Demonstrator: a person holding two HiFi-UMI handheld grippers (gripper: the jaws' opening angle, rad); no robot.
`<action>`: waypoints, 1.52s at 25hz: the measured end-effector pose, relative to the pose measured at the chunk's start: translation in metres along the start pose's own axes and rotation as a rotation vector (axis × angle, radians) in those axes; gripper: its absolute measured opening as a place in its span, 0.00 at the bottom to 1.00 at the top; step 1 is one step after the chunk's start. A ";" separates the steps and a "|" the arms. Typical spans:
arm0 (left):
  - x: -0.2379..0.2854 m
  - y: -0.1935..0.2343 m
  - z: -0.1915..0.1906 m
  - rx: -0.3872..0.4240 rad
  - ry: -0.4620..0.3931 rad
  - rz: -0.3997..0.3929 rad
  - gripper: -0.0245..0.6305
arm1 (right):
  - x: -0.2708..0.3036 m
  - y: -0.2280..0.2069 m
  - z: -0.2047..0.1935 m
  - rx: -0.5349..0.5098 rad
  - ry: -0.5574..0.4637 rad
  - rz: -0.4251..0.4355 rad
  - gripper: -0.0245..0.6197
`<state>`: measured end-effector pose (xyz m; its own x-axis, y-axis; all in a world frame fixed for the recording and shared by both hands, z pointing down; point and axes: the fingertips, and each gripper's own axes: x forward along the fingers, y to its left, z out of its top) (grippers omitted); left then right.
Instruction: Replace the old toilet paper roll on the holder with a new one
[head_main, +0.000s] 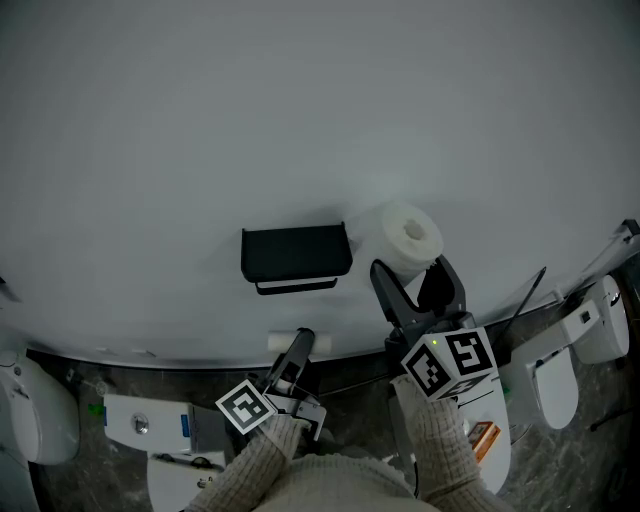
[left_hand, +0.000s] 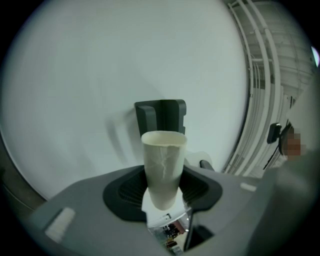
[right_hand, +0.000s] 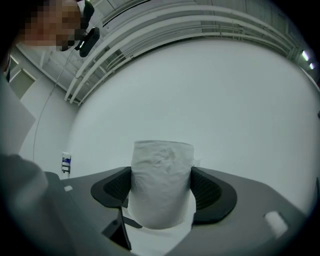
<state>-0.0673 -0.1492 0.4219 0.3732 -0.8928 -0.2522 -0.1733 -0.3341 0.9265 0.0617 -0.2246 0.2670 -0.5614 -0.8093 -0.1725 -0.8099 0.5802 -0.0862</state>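
A black toilet paper holder (head_main: 295, 256) is fixed to the white wall; in the left gripper view the holder (left_hand: 161, 116) shows beyond the jaws. My left gripper (head_main: 293, 352) is shut on an empty cardboard tube (head_main: 290, 341), below the holder; the tube (left_hand: 162, 167) stands between the pads. My right gripper (head_main: 418, 285) is shut on a full white toilet paper roll (head_main: 406, 238), just right of the holder. That roll (right_hand: 161, 182) fills the space between the right jaws.
White toilets (head_main: 35, 415) stand on the dark floor at left and right (head_main: 555, 375). A cistern top (head_main: 150, 425) lies below the left gripper. A cable (head_main: 525, 295) runs down the wall at right. Ceiling rails (left_hand: 265, 75) show in the gripper views.
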 end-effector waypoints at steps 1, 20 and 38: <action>0.000 0.000 -0.001 -0.001 0.003 0.002 0.31 | -0.003 -0.004 -0.002 0.010 0.000 -0.010 0.61; 0.000 0.007 0.003 0.010 -0.012 0.023 0.31 | -0.004 -0.025 -0.090 0.448 -0.022 -0.159 0.61; -0.021 0.012 0.023 0.028 -0.070 0.051 0.31 | 0.007 -0.016 -0.123 0.924 -0.129 -0.150 0.61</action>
<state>-0.0979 -0.1416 0.4321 0.2985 -0.9276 -0.2247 -0.2159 -0.2949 0.9308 0.0500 -0.2509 0.3876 -0.3941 -0.8973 -0.1989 -0.3861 0.3581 -0.8501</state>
